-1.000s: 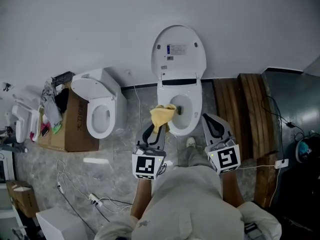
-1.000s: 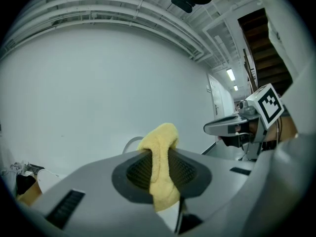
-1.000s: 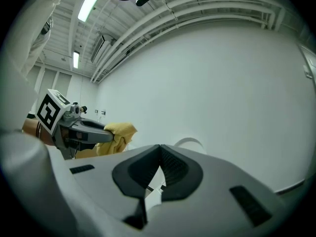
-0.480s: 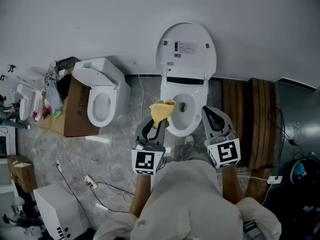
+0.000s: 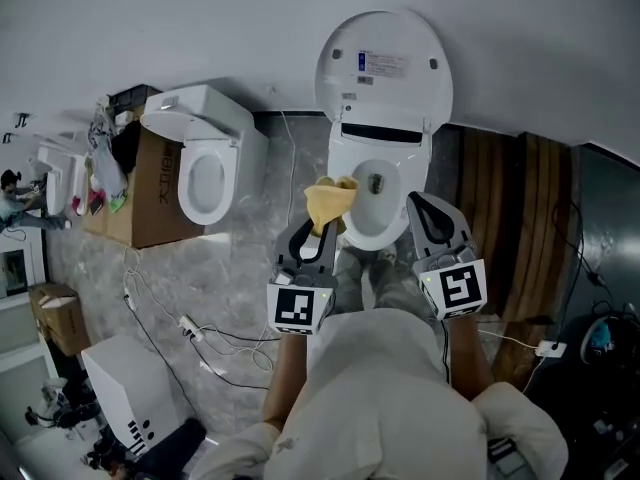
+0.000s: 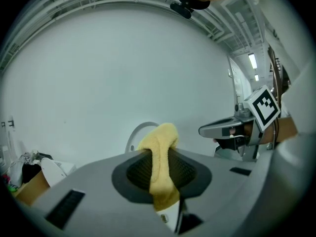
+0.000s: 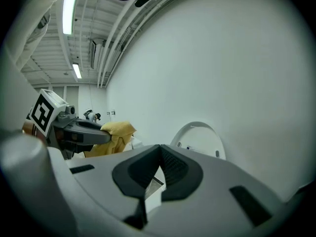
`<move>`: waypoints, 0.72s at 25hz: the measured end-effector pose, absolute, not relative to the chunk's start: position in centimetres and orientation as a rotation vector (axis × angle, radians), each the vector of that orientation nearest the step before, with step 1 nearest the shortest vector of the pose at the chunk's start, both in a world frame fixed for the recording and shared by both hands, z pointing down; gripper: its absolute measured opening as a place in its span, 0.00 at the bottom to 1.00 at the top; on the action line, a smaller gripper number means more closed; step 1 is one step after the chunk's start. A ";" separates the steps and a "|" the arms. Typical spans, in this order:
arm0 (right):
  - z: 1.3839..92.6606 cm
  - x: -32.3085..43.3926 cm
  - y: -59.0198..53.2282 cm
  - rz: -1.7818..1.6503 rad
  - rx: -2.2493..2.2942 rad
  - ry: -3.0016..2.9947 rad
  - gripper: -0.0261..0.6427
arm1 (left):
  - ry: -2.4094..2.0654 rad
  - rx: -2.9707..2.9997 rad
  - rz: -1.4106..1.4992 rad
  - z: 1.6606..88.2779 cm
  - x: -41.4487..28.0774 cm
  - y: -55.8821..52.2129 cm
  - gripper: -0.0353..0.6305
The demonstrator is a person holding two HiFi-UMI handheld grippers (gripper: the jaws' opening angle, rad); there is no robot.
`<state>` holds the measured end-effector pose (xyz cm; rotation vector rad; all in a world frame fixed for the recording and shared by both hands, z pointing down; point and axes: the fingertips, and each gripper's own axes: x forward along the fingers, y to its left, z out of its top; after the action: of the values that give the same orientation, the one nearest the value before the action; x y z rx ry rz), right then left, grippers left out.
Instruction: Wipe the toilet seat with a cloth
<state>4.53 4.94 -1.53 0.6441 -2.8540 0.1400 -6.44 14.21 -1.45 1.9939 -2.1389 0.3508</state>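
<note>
A plain white wall [image 5: 150, 28] fills the top of the head view, above a grey marbled floor [image 5: 235, 278]. Against that wall stands the toilet [image 5: 385, 153], its lid [image 5: 384, 63] raised and leaning back, with the toilet seat [image 5: 398, 226] ringing the open bowl below it. A second, smaller toilet [image 5: 205, 163] sits to the left, just beside a brown cardboard box [image 5: 150, 203], and dark wooden planks [image 5: 520, 228] lie to the right of the first toilet. Thin cables [image 5: 200, 333] trail over the floor near the person's legs. The left gripper [image 5: 314, 236] points at the seat's left front edge, its fingers clamped on a yellow cloth [image 5: 328, 200] that bunches up past their tips and overlaps the rim; whether it touches the seat cannot be told. The right gripper [image 5: 427, 216] hangs over the seat's right side, fingers pressed together at the tips with nothing between them.
</note>
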 end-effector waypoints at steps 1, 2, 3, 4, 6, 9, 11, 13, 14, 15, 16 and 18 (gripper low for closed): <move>-1.0 4.2 4.8 0.148 0.645 -2.847 0.05 | -2.130 1.998 0.349 -1.0 -6.7 13.9 0.18; -0.7 3.9 4.8 0.151 0.643 -2.845 0.05 | -2.119 2.004 0.351 -0.4 -6.9 13.6 0.18; -0.4 3.5 4.9 0.156 0.637 -2.846 0.05 | -2.107 2.009 0.352 0.2 -7.1 13.4 0.18; -0.1 3.1 5.1 0.164 0.632 -2.846 0.05 | -2.096 2.013 0.349 0.9 -7.2 13.2 0.18; 0.7 2.7 5.3 0.181 0.641 -2.842 0.05 | -2.064 2.016 0.348 2.6 -7.6 12.8 0.18; 2.7 2.5 4.9 0.205 0.679 -2.809 0.05 | -2.004 2.021 0.338 5.4 -8.3 11.9 0.18; 4.5 2.2 4.4 0.217 0.695 -2.777 0.05 | -1.969 2.022 0.320 7.3 -9.1 11.1 0.18; 6.5 1.7 3.9 0.235 0.719 -2.751 0.05 | -1.936 2.020 0.308 9.4 -10.0 10.3 0.18; 7.4 1.4 3.7 0.246 0.732 -2.738 0.05 | -1.919 2.021 0.303 10.5 -10.3 9.9 0.18; 8.4 1.2 3.5 0.256 0.743 -2.722 0.05 | -1.901 2.022 0.301 11.5 -10.7 9.7 0.18; 9.4 1.0 3.4 0.266 0.752 -2.705 0.05 | -1.881 2.021 0.302 12.6 -11.0 9.5 0.18; 11.3 0.5 3.3 0.283 0.771 -2.674 0.05 | -1.844 2.022 0.303 14.6 -11.6 9.3 0.18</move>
<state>0.46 3.26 11.27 0.7712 -2.6739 0.2835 -11.64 9.25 14.57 2.0220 -1.8443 0.3034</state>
